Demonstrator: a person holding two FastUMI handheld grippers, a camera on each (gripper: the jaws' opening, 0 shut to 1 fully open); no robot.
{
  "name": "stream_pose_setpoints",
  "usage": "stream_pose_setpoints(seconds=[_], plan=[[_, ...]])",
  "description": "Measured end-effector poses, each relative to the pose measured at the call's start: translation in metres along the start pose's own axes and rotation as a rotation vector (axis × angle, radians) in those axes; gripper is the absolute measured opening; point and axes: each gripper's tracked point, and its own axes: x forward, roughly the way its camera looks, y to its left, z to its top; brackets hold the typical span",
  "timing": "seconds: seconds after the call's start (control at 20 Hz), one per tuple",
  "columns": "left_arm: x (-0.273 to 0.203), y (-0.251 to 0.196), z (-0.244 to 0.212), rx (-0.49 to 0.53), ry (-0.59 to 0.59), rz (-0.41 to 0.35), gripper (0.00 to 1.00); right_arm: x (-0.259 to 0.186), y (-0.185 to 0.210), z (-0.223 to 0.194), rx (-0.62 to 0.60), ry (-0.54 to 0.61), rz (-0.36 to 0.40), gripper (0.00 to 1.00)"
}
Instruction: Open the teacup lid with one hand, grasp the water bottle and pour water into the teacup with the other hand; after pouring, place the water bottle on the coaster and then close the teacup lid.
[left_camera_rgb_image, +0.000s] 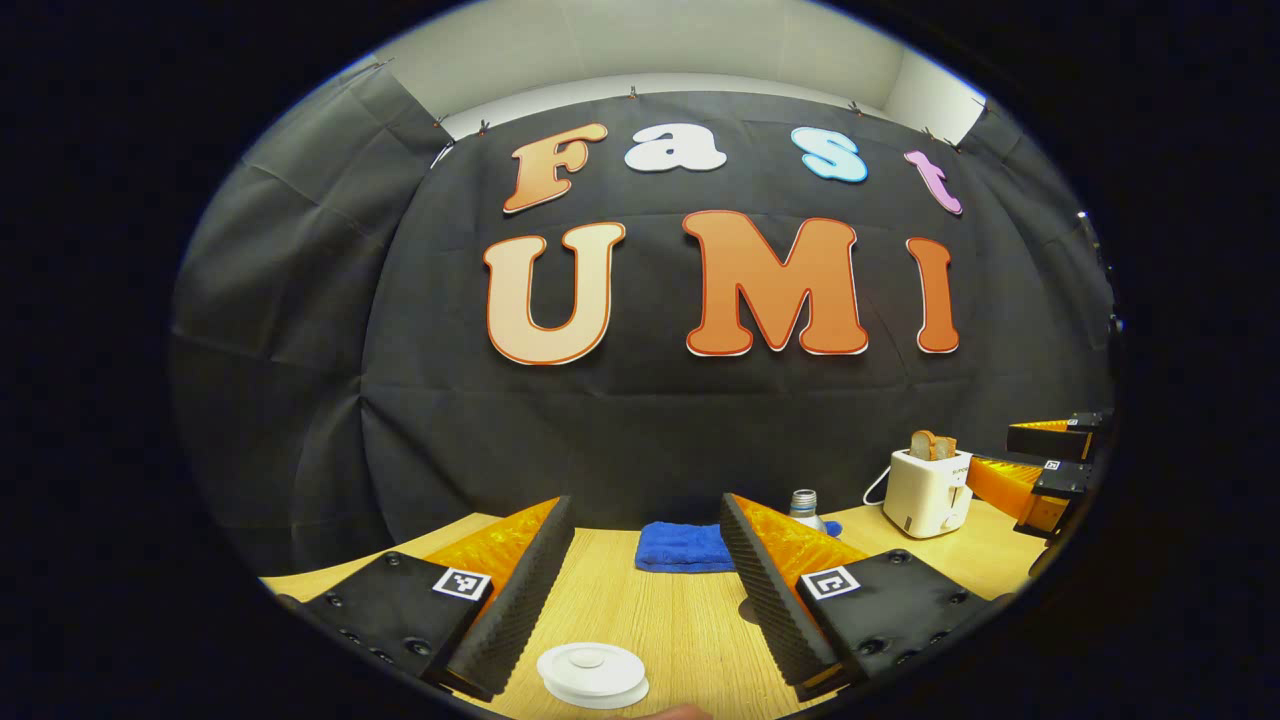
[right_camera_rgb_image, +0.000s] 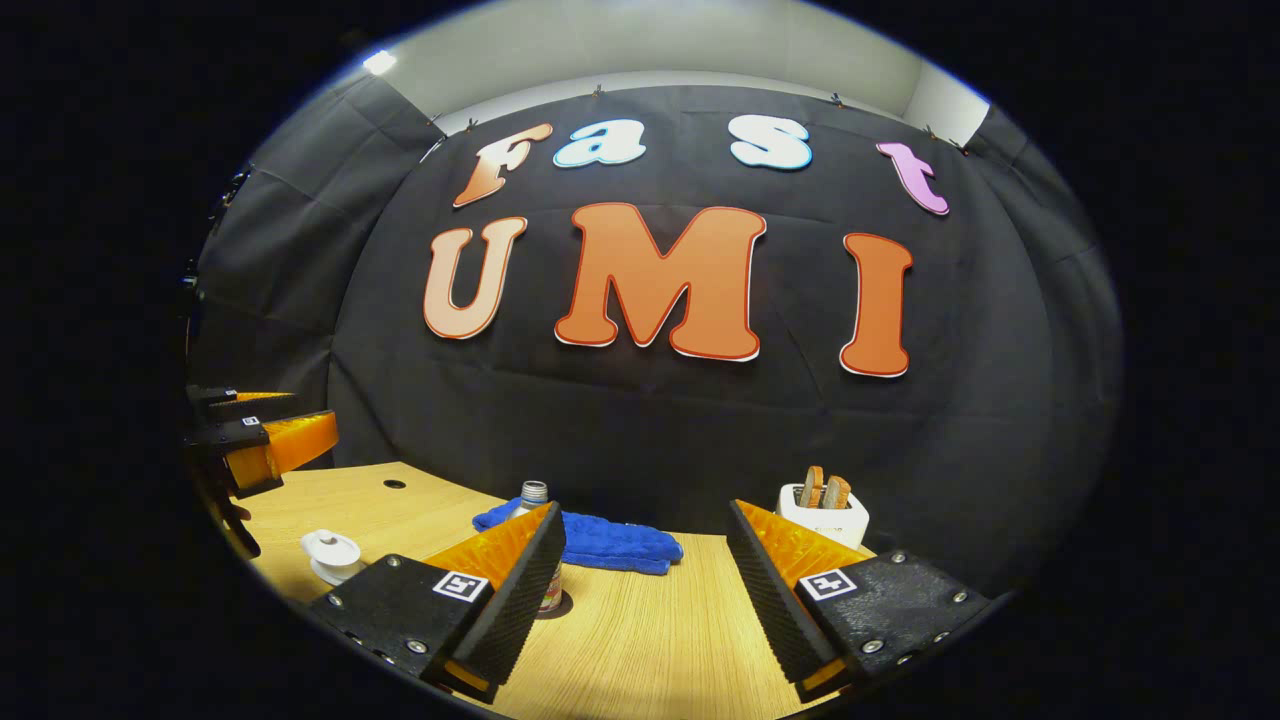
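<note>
The white teacup (left_camera_rgb_image: 592, 675) with its lid on sits low in the left gripper view, just below and between my left gripper's fingers. My left gripper (left_camera_rgb_image: 646, 500) is open, holding nothing, and hangs above the cup. The water bottle (left_camera_rgb_image: 804, 503) stands behind its right finger, only the capless neck showing. In the right gripper view the bottle (right_camera_rgb_image: 534, 494) stands behind the left finger, with a dark round patch (right_camera_rgb_image: 568, 603) at its foot. My right gripper (right_camera_rgb_image: 645, 507) is open and empty. The teacup (right_camera_rgb_image: 332, 555) is at far left, under the left gripper (right_camera_rgb_image: 265, 440).
A blue cloth (left_camera_rgb_image: 685, 547) lies at the back of the wooden table (left_camera_rgb_image: 680, 620). A white toaster (left_camera_rgb_image: 928, 490) with bread slices stands at the right, near the right gripper (left_camera_rgb_image: 1040, 460). A small hole (right_camera_rgb_image: 394, 484) marks the tabletop.
</note>
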Motion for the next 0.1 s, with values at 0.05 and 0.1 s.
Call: stream_pose_setpoints(seconds=[0.05,0.1], plan=[[0.0005,0.001,-0.0013,0.001,0.002,0.0,1.0,-0.0008,0.0002,-0.0006,0.005,0.003,0.004,0.97],[0.0,0.0018,-0.0011,0.003,0.003,0.003,0.93,-0.0011,0.0015,-0.0006,0.011,0.003,0.01,0.97]])
